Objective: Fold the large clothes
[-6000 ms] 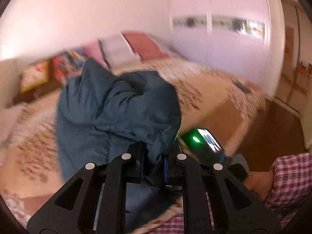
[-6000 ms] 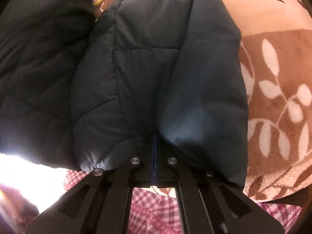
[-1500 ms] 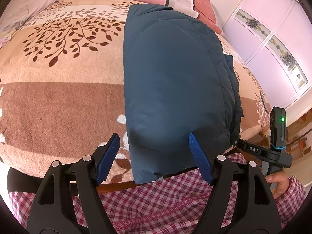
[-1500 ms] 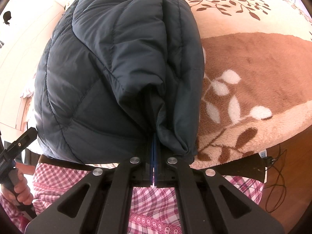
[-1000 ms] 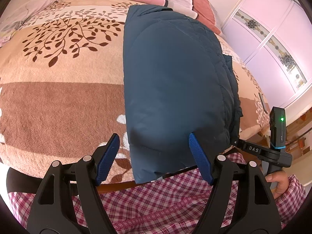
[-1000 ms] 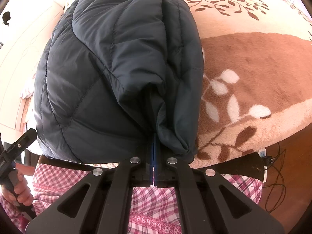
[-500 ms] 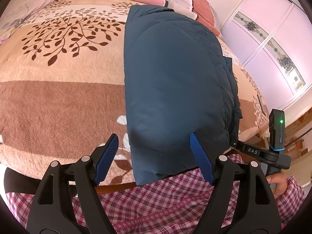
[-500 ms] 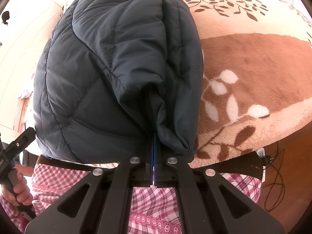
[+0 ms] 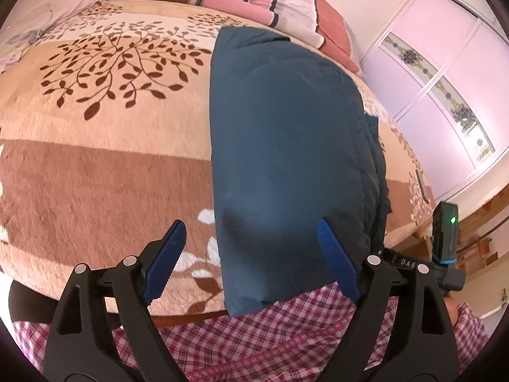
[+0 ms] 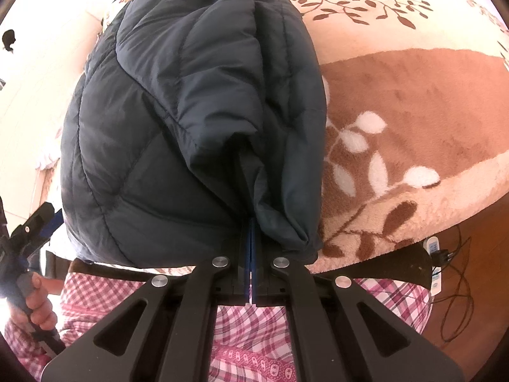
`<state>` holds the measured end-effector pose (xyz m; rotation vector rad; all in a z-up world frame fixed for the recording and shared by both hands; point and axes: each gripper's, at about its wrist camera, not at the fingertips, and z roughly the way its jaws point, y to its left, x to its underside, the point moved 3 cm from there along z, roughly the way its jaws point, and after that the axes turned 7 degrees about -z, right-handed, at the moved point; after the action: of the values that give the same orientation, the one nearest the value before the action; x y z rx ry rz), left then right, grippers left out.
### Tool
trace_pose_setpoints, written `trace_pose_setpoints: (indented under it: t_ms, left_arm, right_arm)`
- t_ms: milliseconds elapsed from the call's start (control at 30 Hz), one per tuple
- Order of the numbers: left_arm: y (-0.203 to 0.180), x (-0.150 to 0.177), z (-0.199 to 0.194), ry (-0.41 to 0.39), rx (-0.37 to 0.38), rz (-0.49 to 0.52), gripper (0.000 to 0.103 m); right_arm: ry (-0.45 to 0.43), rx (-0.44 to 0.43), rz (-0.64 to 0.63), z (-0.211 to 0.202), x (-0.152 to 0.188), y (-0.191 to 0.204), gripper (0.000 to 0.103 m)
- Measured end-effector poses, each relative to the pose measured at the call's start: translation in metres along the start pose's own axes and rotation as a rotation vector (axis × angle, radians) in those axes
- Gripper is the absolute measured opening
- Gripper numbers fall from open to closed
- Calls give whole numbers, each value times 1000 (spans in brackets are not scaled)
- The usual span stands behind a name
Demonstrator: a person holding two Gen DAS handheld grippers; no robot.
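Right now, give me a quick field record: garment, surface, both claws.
garment: dark blue puffer jacket, folded into a long narrow bundle, near end overhanging the bed edge
surface: bed with brown and beige leaf-print blanket
left claw: open, blue pads apart, holding nothing, near end of the jacket showing between them
right claw: shut on the jacket's near edge, fabric bunched above its tips
background: pillows at the head of the bed, wardrobe doors on the right

— What sort of place am I working in?

— A home bedroom, I'd say: a bed (image 9: 105,172) under a leaf-patterned blanket (image 10: 413,102), pillows (image 9: 286,9) stacked at its head, and a lilac wardrobe (image 9: 445,63) along the wall.
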<state>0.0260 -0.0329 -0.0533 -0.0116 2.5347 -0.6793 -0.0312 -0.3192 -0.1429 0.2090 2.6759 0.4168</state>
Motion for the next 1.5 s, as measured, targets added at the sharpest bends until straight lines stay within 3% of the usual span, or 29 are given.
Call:
trace_pose_setpoints:
  t_ms: [333,667,900,967,1000,1067,1100,1133,1233,1367,1500]
  left_arm:
    - [14,-29,13,55,81,-139,89]
    - [-3,-30,41,129,96,-84,90]
    - [-3,-27,68,167,87,-81,99]
    - [-1,-28,72,183,87,-84,99]
    - [0,-29,73,187,86,-82,99]
    - [-2,-30,76,192,82,-60,99]
    - [-3,-31,77,194,77,-54,99]
    - [-4,-31,79,199,76,-53,99]
    - [-6,-30,84,218,79,-72,99]
    - [-6,-30,87,229,87,-83,99]
    - [-6,-29,89,233,92,-75,100]
  right_arm:
    - [21,-41,-4,-7,-6,-13,0]
    - [23,-84,-38,-29,-15,-21,2]
    - [22,-80,-46,-34,-16,-17,7]
    - [16,-88,-49,-39,-16,-18,12]
    - [7,-97,-49,-44,-16,-18,21]
    - [-42,-131,-46,-62,-18,-22,47]
    - [-68,-135,-45,-70,-20,-23,69]
    - [-116,-132,-40,-82,-25,-27,76]
    - [-167,-136,-24,-92,-43,-36,81]
    - [-98,-217,34,-62,-66,-40,85]
    - [-43,-241,90,-25,-78,-48,89]
